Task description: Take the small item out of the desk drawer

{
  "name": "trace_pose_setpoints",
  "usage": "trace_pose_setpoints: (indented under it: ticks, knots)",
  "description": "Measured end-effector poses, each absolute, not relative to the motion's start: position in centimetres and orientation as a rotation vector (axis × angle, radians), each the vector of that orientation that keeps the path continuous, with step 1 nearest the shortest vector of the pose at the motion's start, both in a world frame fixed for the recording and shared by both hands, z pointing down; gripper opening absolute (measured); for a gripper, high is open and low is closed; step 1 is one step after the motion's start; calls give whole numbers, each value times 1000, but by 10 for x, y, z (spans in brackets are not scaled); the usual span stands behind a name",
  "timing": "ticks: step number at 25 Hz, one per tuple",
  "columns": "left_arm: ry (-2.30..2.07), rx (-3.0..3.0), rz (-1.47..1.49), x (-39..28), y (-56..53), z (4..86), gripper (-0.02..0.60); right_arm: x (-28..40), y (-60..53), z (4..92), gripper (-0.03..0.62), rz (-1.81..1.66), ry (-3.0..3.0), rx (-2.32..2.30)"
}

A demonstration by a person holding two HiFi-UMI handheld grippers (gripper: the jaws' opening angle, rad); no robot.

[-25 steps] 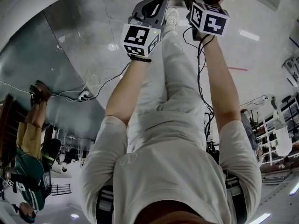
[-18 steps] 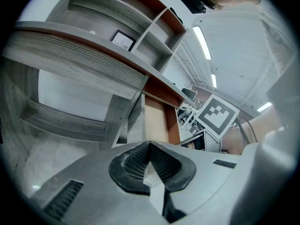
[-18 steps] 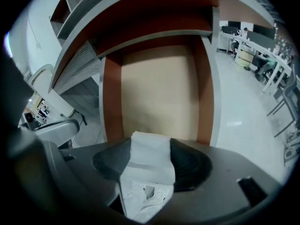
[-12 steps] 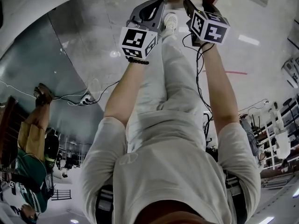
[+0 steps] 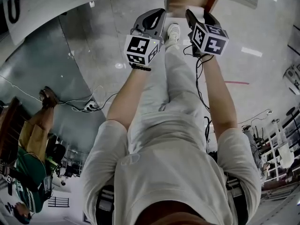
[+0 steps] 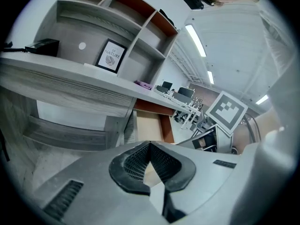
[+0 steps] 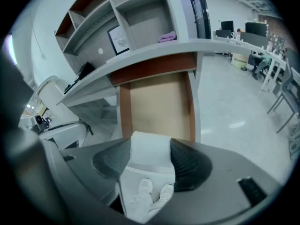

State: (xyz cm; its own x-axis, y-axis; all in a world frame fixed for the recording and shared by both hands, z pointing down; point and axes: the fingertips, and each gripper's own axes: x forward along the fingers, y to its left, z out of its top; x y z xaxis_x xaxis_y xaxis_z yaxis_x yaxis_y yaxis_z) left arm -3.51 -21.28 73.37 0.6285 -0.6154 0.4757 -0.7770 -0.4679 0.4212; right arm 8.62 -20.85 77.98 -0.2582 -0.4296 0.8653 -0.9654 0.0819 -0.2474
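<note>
The desk drawer (image 7: 159, 104) stands pulled out under the grey desk top (image 7: 154, 50), and its pale wooden bottom shows bare. My right gripper (image 7: 150, 161) is just in front of it, shut on a small white block (image 7: 150, 146) that fills the gap between its dark pads. My left gripper (image 6: 150, 146) hangs to the left of the drawer (image 6: 149, 125) with its ribbed pads meeting at the tips and nothing between them. In the head view both grippers, left (image 5: 157, 18) and right (image 5: 192, 18), are held side by side below the drawer (image 5: 187, 1).
Above the desk a shelf unit holds a framed picture (image 6: 111, 56) and a purple cloth (image 7: 167, 36). A black device (image 6: 42, 46) lies on the desk's left end. Cables (image 5: 89, 107) run across the floor, and another person (image 5: 28, 172) is at the left.
Both grippers have come up and away from the drawer together. More of the open drawer shows beyond them in the head view. The jaws stand the same as before.
</note>
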Motion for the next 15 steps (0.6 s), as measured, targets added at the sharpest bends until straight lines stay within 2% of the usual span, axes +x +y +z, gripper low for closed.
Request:
trace_pose_setpoints:
  ticks: [15]
  knots:
    - [-1095,2308,357,-31,-208,658,-2,94,-211,682,261,1119,-1850,1458]
